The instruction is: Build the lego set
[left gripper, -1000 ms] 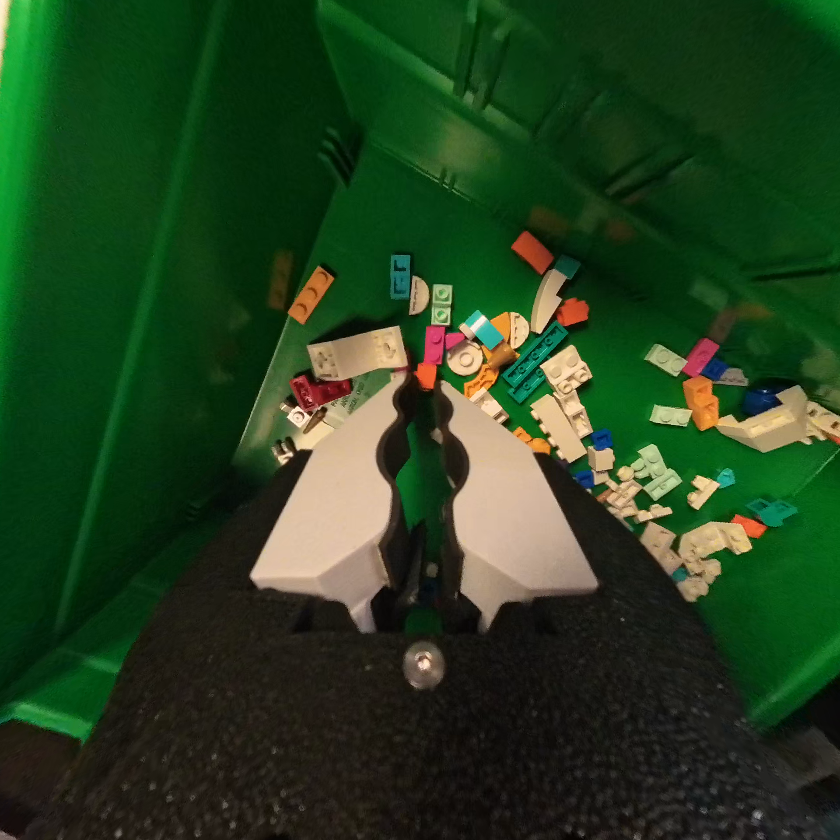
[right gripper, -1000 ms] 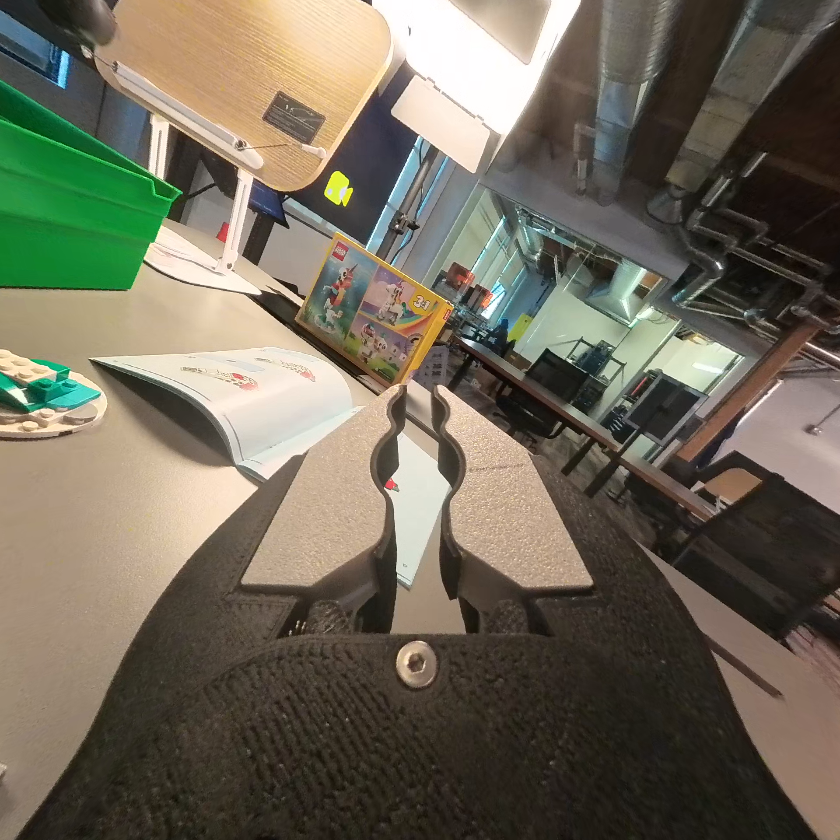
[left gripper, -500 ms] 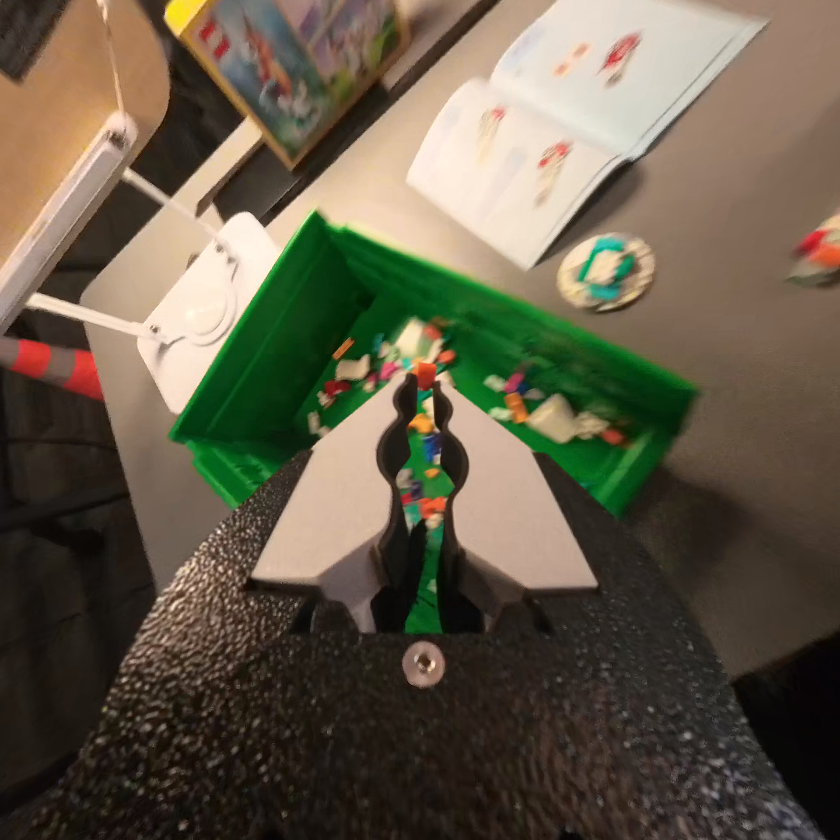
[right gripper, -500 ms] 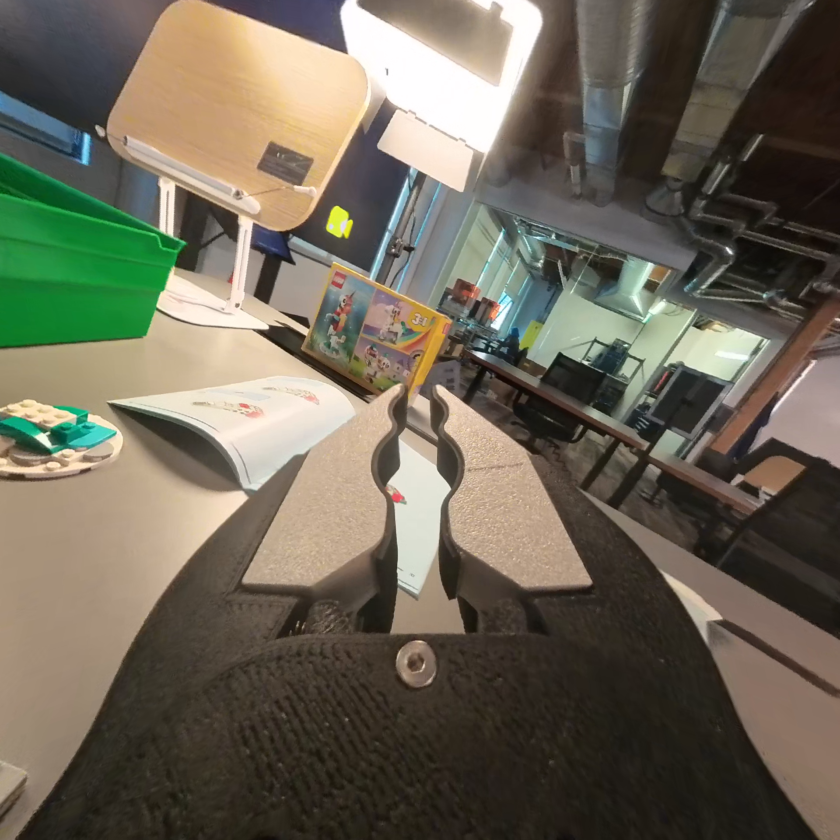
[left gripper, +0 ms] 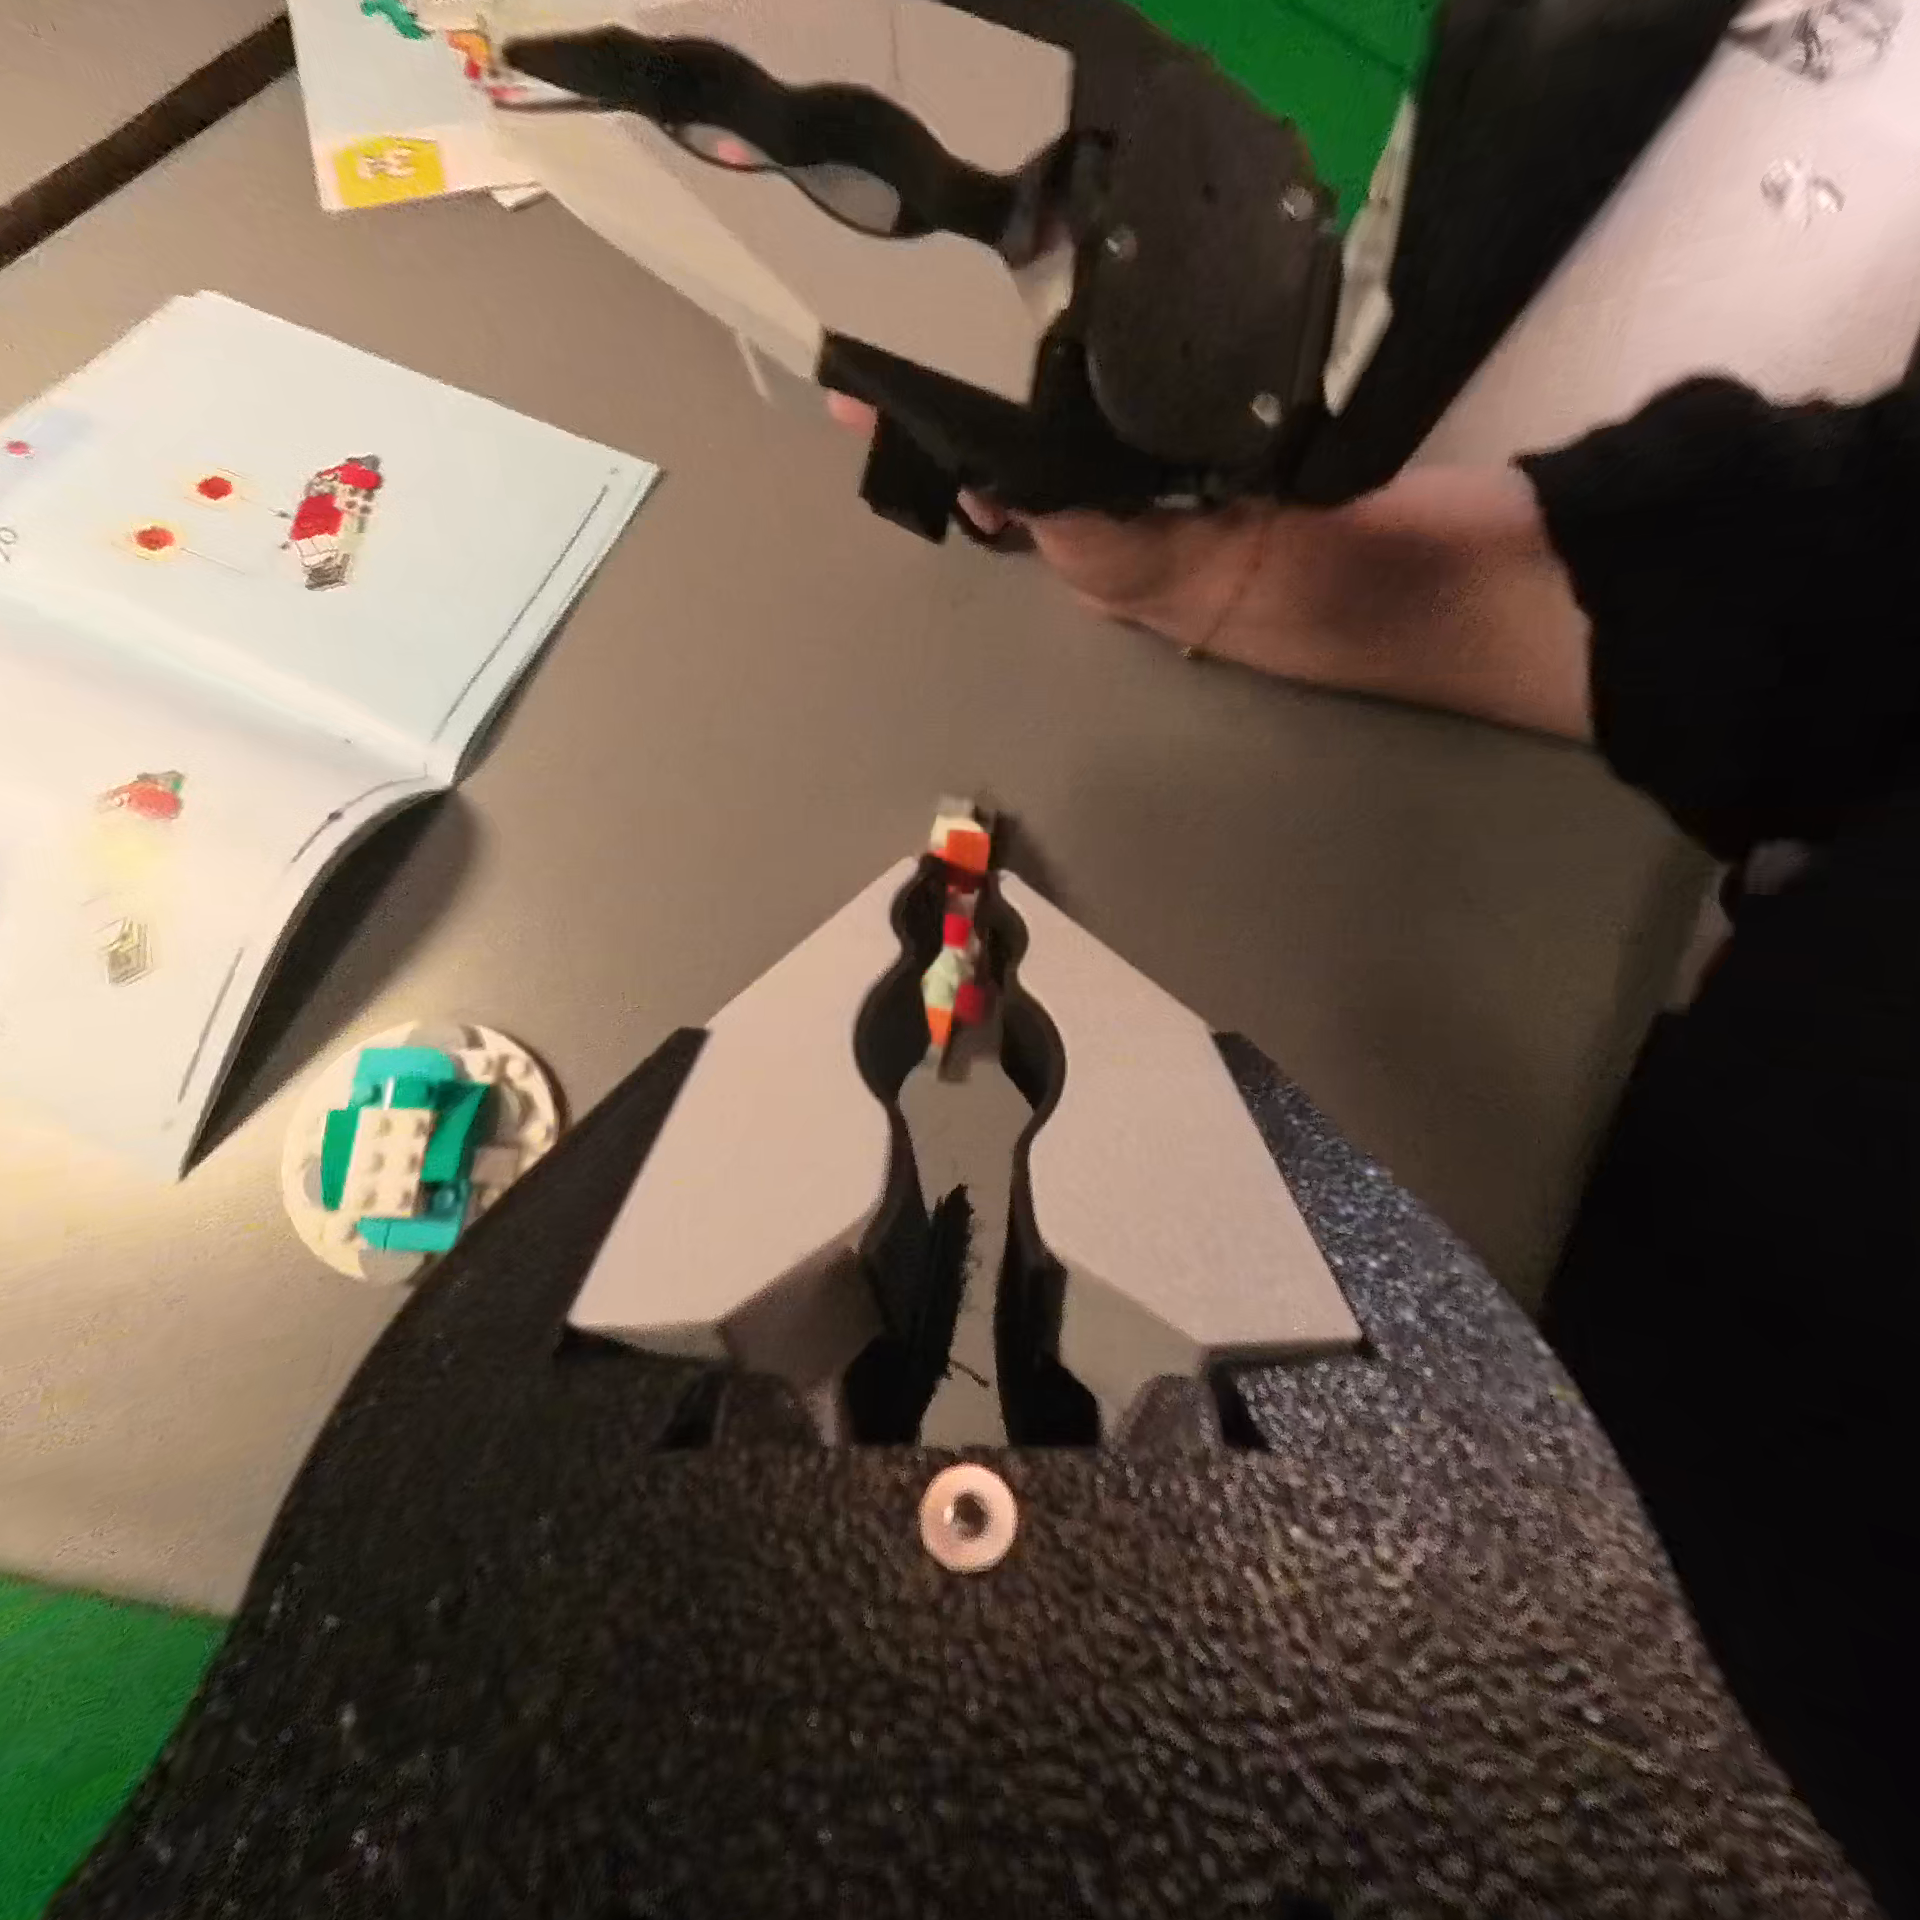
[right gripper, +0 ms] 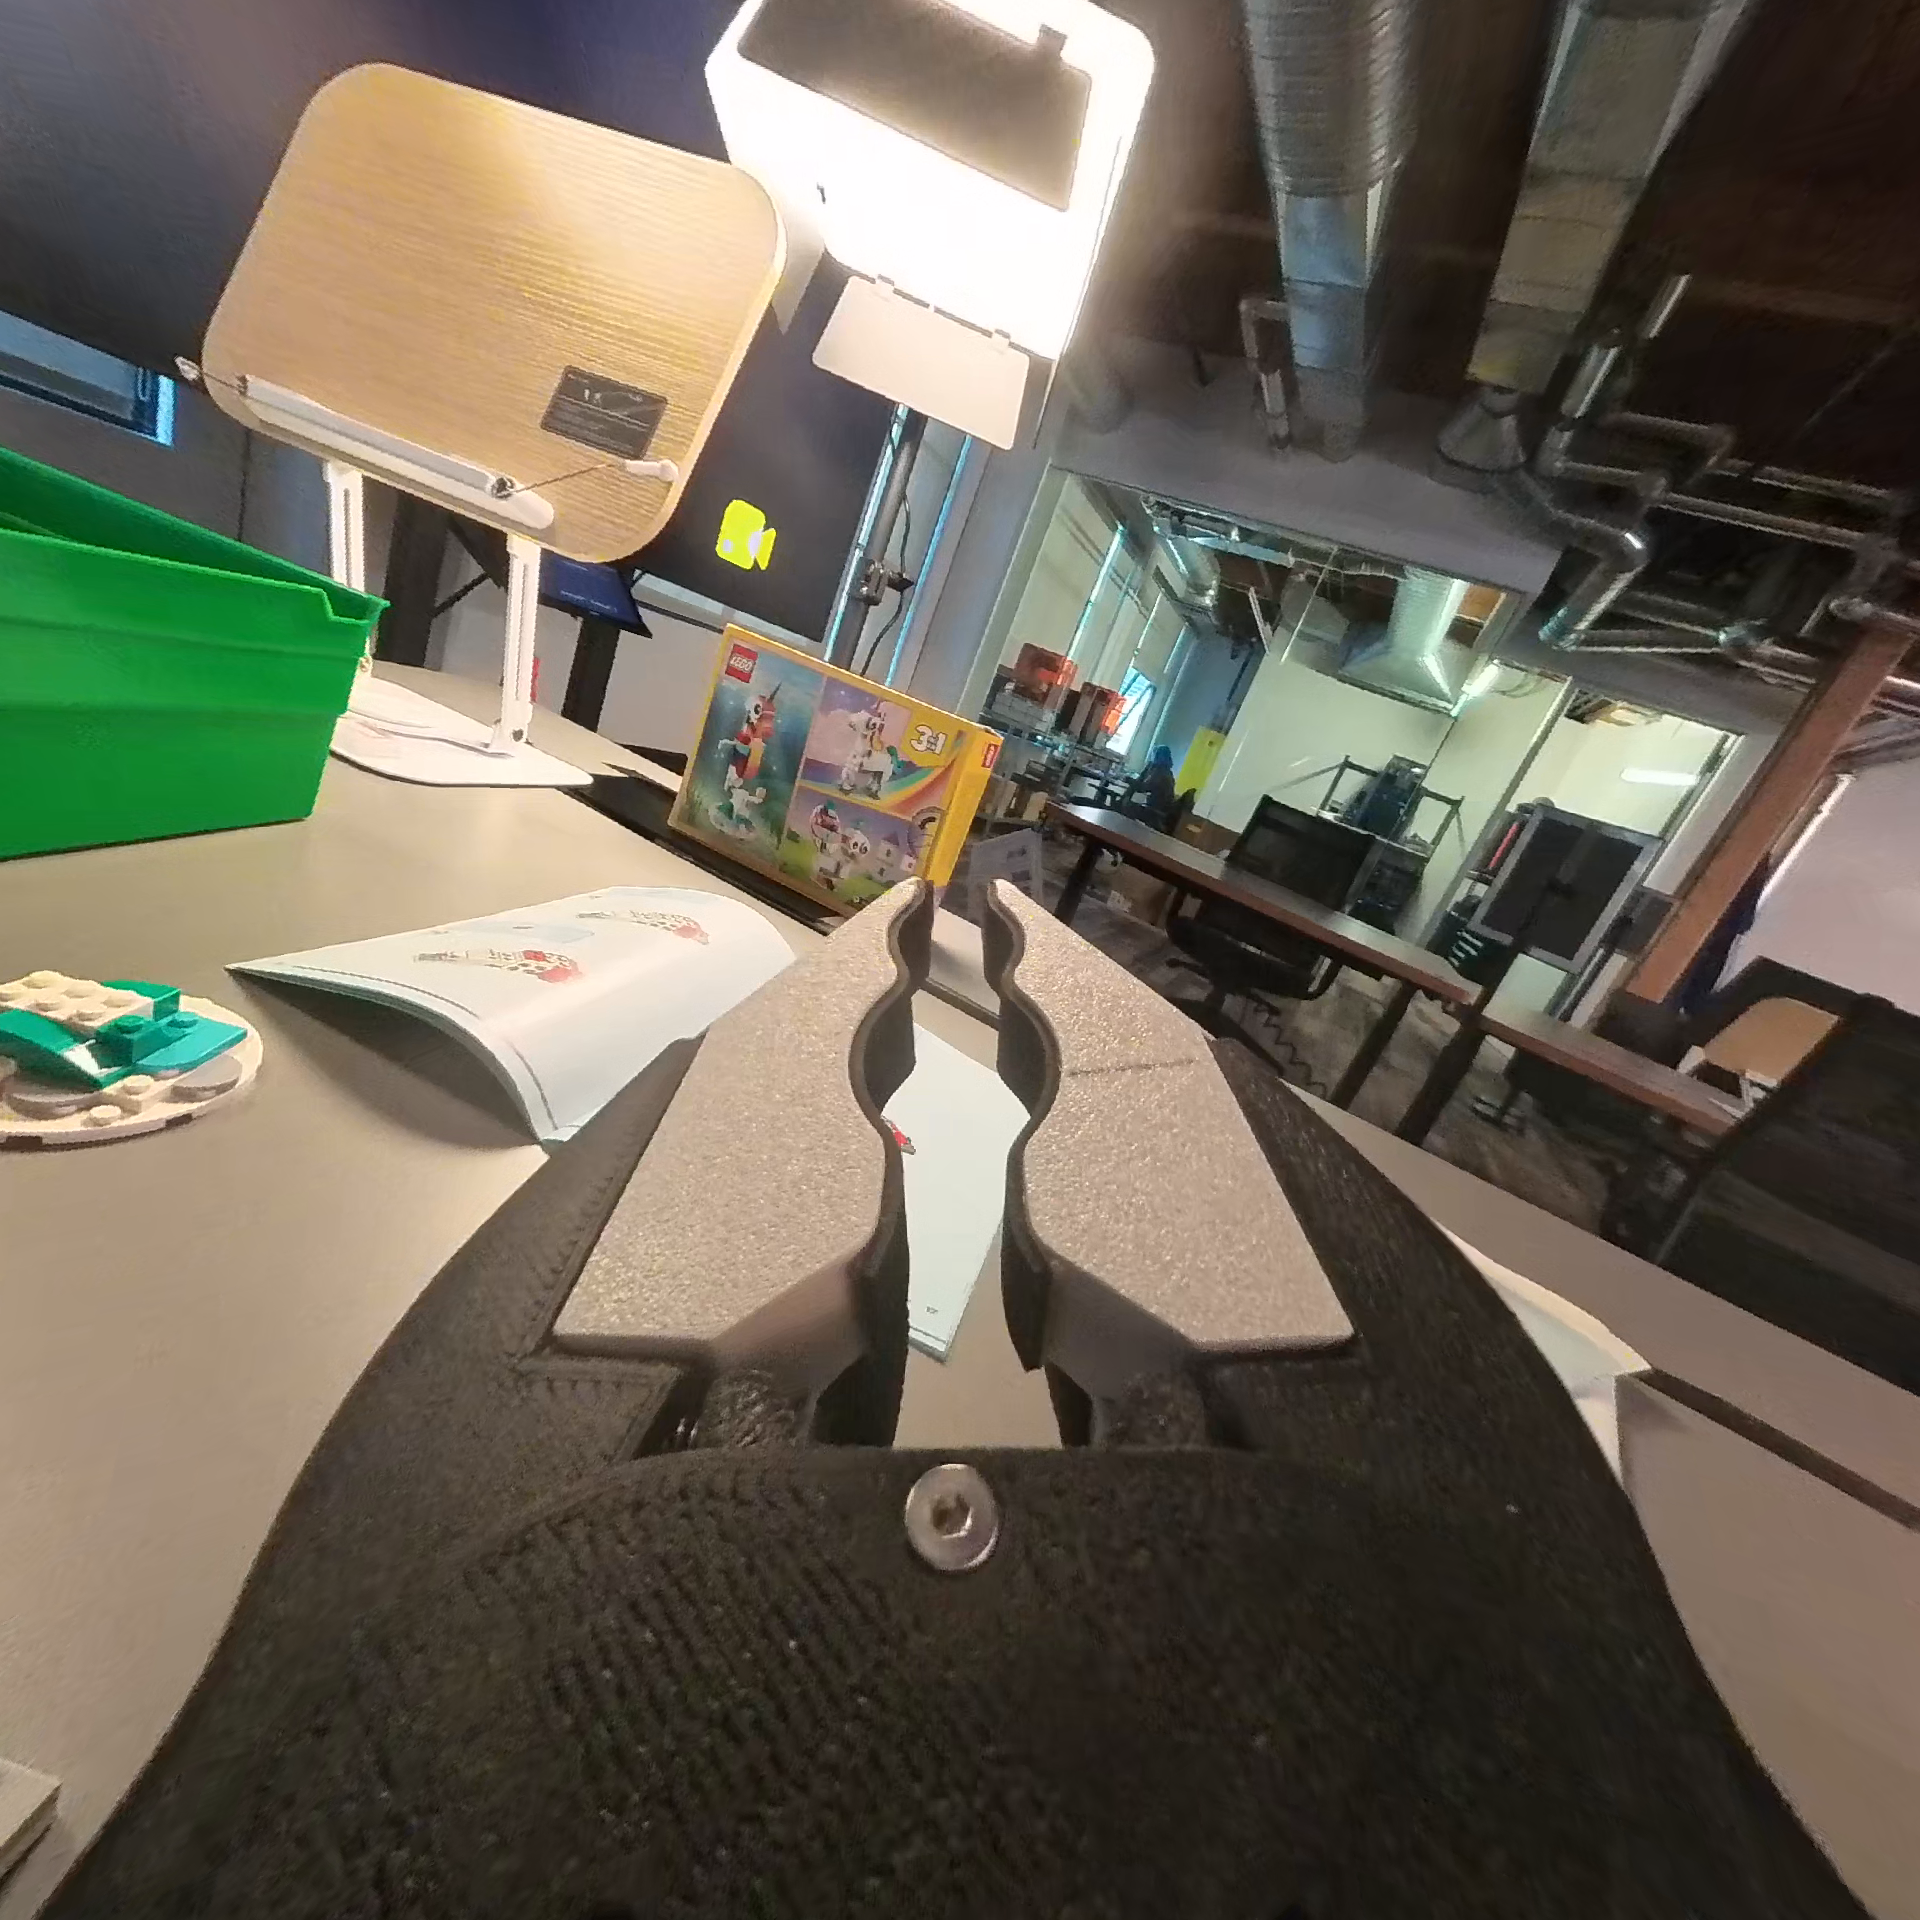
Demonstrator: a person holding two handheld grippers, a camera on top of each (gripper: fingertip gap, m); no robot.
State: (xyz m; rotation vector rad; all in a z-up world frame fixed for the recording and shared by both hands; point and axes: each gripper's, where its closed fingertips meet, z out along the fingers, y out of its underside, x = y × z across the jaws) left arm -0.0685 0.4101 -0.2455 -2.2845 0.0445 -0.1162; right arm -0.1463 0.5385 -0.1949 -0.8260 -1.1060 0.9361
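1. Clamping a small orange brick at its tips, the left gripper is hanging over the grey table; a red, white and orange lego assembly is showing between its fingers, though whether it is gripped cannot be told.
2. Sitting at eight o'clock is a round white plate with teal bricks.
3. Lying at ten o'clock is the open instruction booklet.
4. Holding nothing, the right gripper is pointing at the lego box, its fingers slightly apart.
5. Standing at nine o'clock there is the green bin.

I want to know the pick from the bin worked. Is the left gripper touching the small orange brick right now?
Touching. In the left wrist view the left gripper has its tips closed on the orange brick, which sticks out just beyond them, above the grey table.
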